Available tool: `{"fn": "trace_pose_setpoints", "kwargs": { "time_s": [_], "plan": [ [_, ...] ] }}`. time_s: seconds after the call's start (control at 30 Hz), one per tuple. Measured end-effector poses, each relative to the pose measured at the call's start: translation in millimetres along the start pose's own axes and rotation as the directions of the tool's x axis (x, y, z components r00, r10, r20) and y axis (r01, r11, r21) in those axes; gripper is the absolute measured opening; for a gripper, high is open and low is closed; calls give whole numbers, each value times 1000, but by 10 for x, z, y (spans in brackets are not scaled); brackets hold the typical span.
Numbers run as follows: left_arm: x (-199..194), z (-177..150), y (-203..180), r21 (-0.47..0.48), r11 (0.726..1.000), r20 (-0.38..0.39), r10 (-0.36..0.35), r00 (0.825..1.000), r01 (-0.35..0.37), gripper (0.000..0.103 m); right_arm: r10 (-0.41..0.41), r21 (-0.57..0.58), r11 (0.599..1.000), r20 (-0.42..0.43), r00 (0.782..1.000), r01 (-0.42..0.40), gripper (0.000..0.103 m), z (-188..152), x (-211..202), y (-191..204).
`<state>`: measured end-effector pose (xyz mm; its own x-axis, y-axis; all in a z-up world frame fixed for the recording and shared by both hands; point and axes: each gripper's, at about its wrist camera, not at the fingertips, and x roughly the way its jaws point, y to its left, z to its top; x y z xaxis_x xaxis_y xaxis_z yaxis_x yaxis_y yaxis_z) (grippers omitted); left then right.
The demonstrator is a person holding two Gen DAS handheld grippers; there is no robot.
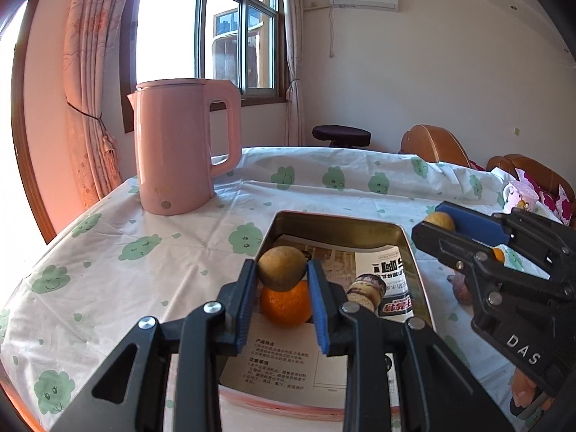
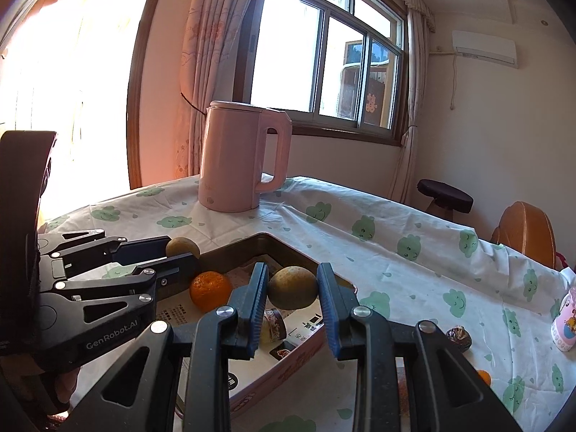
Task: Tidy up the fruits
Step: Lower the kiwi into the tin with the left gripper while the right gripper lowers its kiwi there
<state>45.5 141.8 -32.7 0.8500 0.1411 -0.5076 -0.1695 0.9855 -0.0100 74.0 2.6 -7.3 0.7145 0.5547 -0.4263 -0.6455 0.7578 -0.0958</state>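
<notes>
1. Fruits are held in both grippers: a brown fruit [image 1: 282, 268] is clamped by the left gripper [image 1: 282, 277] above the tin tray [image 1: 410, 252].
2. Another brown fruit [image 2: 293, 287] is clamped by the right gripper [image 2: 293, 300].
3. Farther in, an orange [image 2: 210, 290] lies in the tray; it could be struck and rolled if fruit is dropped.

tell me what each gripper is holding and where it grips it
Left gripper pinches a brown round fruit across its sides; right gripper likewise holds another brown fruit.
</notes>
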Motion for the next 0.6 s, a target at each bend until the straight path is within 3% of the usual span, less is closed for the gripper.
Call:
{"fn": "trace_pose_setpoints", "kwargs": {
  "time_s": [0.6],
  "plan": [
    [205, -60, 32, 9, 1000, -85, -11, 996, 11, 30, 23, 1, 1000, -96, 995, -23, 30, -137, 335, 93]
  ]
}}
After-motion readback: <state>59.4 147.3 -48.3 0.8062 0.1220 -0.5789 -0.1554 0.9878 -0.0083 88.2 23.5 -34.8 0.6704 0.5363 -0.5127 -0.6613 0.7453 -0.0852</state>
